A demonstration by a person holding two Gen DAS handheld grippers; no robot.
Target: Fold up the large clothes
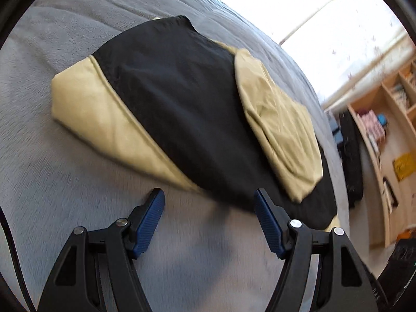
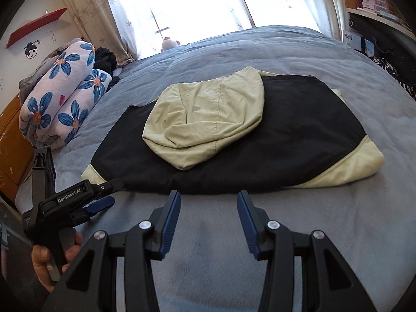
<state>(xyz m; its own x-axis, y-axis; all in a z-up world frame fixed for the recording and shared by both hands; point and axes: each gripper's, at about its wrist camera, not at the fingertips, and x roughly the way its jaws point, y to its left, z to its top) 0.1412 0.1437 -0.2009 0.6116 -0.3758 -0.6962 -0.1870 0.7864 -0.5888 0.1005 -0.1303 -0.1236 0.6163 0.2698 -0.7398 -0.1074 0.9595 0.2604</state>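
A black and pale yellow hooded jacket lies partly folded on the grey bed cover, its yellow hood flopped over the black body. In the left wrist view the same jacket fills the middle, hood at the right. My left gripper hangs open just short of the jacket's near black edge, nothing between its fingers; it also shows in the right wrist view as the left gripper, near the jacket's left corner. My right gripper stands open above the cover, just in front of the near hem.
A rolled quilt with blue flowers lies at the bed's left side beside a wooden headboard. Curtains and a bright window stand behind the bed. Wooden shelves line the right. A hand holds the left gripper's handle.
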